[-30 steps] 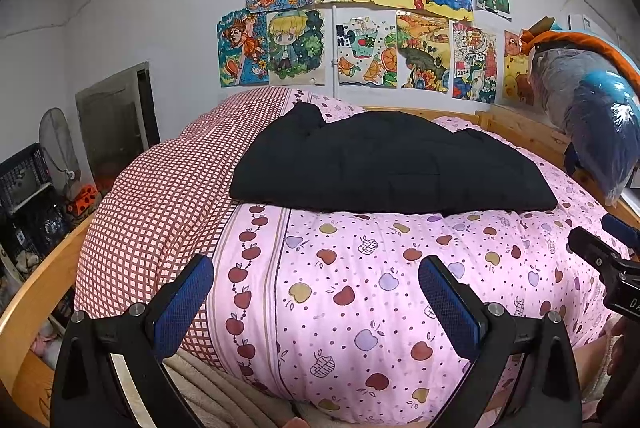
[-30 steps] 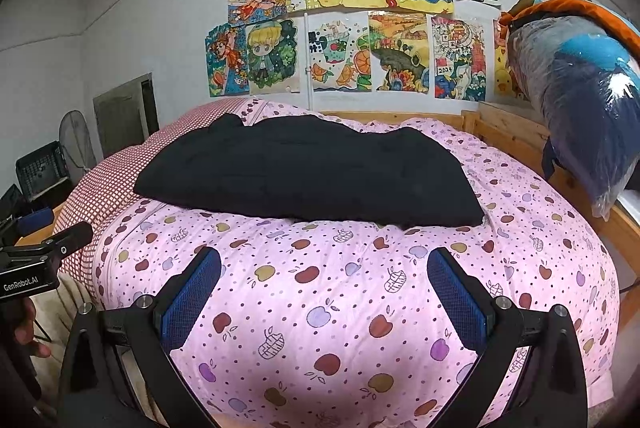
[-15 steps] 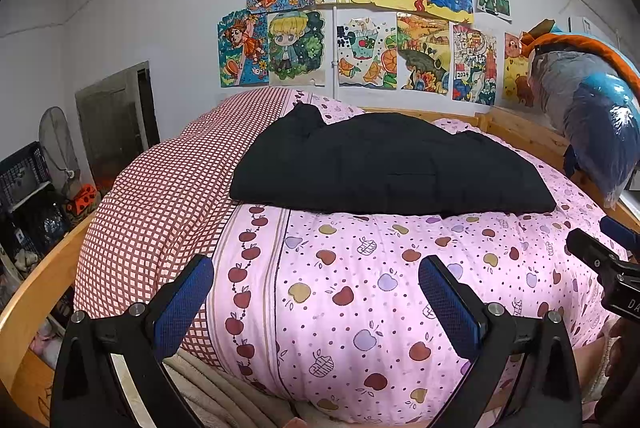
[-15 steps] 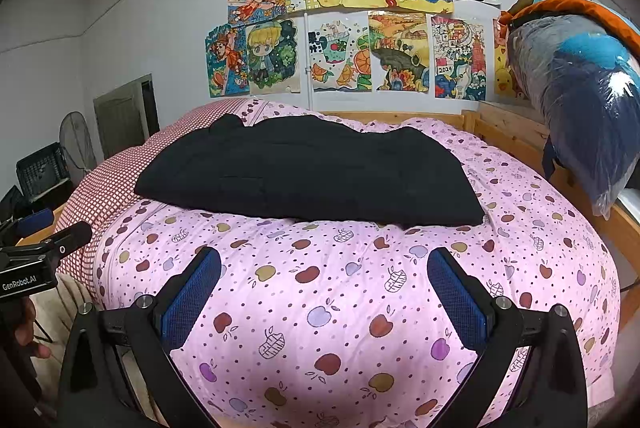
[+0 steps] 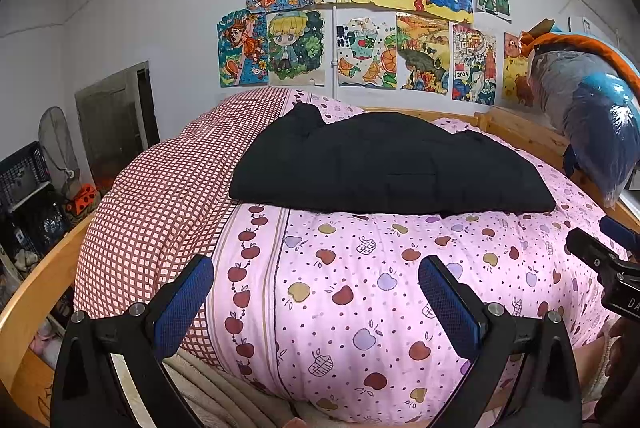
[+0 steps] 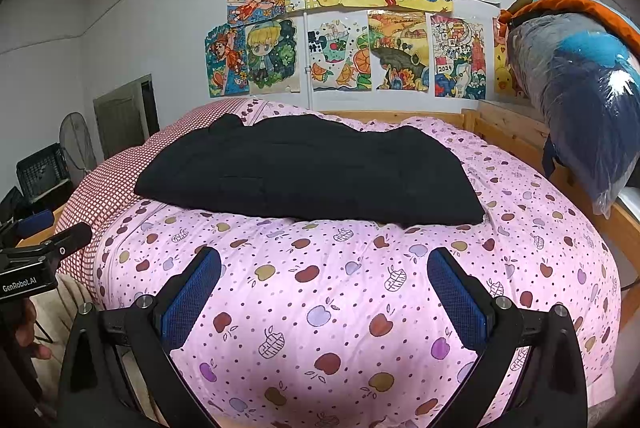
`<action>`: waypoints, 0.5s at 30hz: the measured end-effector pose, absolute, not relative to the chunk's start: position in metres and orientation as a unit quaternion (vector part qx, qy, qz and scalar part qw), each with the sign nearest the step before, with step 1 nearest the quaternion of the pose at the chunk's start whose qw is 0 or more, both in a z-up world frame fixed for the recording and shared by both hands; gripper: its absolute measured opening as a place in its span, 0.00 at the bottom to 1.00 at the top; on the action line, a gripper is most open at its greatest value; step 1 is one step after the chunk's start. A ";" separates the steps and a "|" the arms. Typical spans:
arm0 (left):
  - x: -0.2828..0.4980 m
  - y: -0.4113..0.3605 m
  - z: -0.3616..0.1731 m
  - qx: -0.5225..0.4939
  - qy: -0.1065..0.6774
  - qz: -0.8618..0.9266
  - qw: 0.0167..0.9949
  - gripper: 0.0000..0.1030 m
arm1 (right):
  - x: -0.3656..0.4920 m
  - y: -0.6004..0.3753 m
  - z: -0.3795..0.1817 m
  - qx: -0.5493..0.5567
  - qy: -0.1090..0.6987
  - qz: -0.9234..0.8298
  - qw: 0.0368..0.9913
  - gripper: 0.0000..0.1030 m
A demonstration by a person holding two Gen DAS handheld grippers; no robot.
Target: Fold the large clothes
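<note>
Against the frames from a second ago, nothing is shifting to any visible degree: both grippers are holding the same pose over the near edge of the bed, and the garment is lying where it was.

The left gripper (image 5: pixel 316 282) is hovering with its fingers spread wide, gripping nothing, blue pads (image 5: pixel 182 304) facing inward above the pink apple-print duvet (image 5: pixel 360 288). The right gripper (image 6: pixel 324 274) is doing the same, fingers wide apart and holding nothing, above the same duvet (image 6: pixel 340 308).

The black garment (image 5: pixel 384 164) is lying flat across the top of the duvet, at 12 o'clock from the left gripper and well apart from it; in the right wrist view it (image 6: pixel 304 172) is sitting at about 12 o'clock, slightly toward 11. Its left end is reaching the red checked bedding (image 5: pixel 160 196).

Each gripper is showing in the other's view: the right one at 3 o'clock (image 5: pixel 608 268), the left one at 9 o'clock (image 6: pixel 36 264).

Children's drawings (image 6: pixel 348 24) are covering the wall at 12 o'clock. A plastic-wrapped bundle (image 6: pixel 580 88) is resting on the wooden bed rail (image 6: pixel 516 132) at 2 o'clock.
</note>
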State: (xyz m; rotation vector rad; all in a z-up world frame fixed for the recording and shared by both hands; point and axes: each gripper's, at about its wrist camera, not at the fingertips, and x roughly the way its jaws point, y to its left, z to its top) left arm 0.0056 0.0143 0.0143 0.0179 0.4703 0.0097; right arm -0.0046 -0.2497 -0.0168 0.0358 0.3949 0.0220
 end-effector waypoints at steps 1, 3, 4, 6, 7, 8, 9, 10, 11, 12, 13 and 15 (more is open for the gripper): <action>0.006 0.014 0.014 0.009 0.233 0.005 0.972 1.00 | -0.005 -0.250 -0.017 0.018 0.196 0.011 0.980 0.98; 0.006 0.014 0.014 0.009 0.233 0.005 0.972 1.00 | -0.005 -0.250 -0.017 0.018 0.196 0.011 0.980 0.98; 0.005 0.014 0.014 0.009 0.233 0.005 0.972 1.00 | -0.005 -0.250 -0.017 0.018 0.196 0.011 0.980 0.98; 0.005 0.014 0.014 0.009 0.233 0.005 0.972 1.00 | -0.004 -0.250 -0.017 0.018 0.197 0.011 0.980 0.98; 0.005 0.014 0.014 0.008 0.233 0.005 0.972 1.00 | -0.005 -0.250 -0.017 0.018 0.197 0.010 0.980 0.98; 0.005 0.014 0.014 0.008 0.233 0.005 0.972 1.00 | -0.005 -0.250 -0.017 0.019 0.197 0.010 0.980 0.98; 0.006 0.014 0.014 0.009 0.233 0.005 0.972 1.00 | -0.005 -0.249 -0.018 0.019 0.197 0.010 0.980 0.98; 0.006 0.014 0.014 0.009 0.233 0.005 0.972 1.00 | -0.005 -0.249 -0.018 0.019 0.197 0.010 0.980 0.98; 0.005 0.015 0.014 0.009 0.233 0.005 0.972 1.00 | -0.005 -0.249 -0.018 0.018 0.197 0.010 0.980 0.98; 0.006 0.015 0.014 0.009 0.233 0.005 0.972 1.00 | -0.005 -0.249 -0.018 0.019 0.197 0.010 0.980 0.98; 0.006 0.015 0.014 0.009 0.233 0.005 0.972 1.00 | -0.005 -0.249 -0.019 0.019 0.197 0.010 0.980 0.98; 0.005 0.015 0.014 0.009 0.233 0.005 0.972 1.00 | -0.005 -0.248 -0.019 0.019 0.197 0.010 0.980 0.98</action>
